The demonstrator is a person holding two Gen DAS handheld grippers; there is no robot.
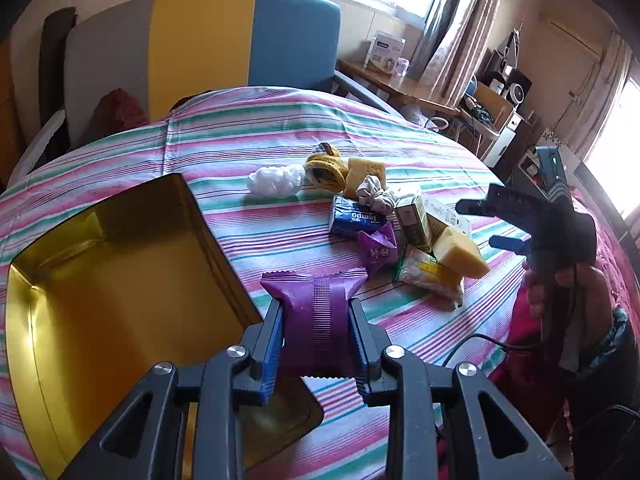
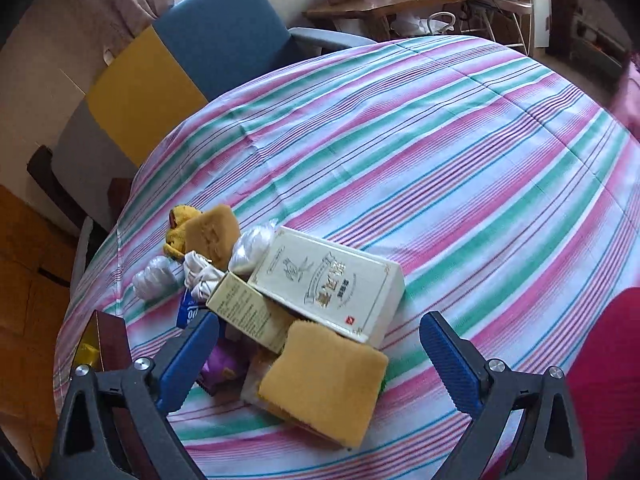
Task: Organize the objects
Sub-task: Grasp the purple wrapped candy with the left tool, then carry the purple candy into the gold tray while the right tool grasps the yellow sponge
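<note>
My left gripper point(image 1: 316, 312) is shut on a purple snack packet point(image 1: 314, 312), held above the striped tablecloth beside the gold tin box point(image 1: 100, 280), which lies open at the left. A pile of small items sits mid-table: a blue Tempo tissue pack point(image 1: 354, 220), a small purple packet point(image 1: 378, 250), a yellow sponge point(image 1: 460, 254) and a cream carton point(image 1: 414, 218). My right gripper point(image 2: 320, 356) is open, its blue pads either side of the yellow sponge point(image 2: 324, 392) without touching it. The white printed box point(image 2: 328, 280) lies just beyond. The right gripper point(image 1: 480, 224) also shows in the left wrist view.
A second sponge point(image 2: 210, 236), yellow cloth item point(image 2: 176, 232), white bags point(image 2: 154, 278) and a crumpled white cloth point(image 2: 200, 274) lie at the pile's far side. A blue, yellow and grey chair point(image 1: 208, 52) stands behind the table. A wooden desk point(image 1: 400, 84) with boxes stands beyond. A red sleeve point(image 2: 608, 360) is at right.
</note>
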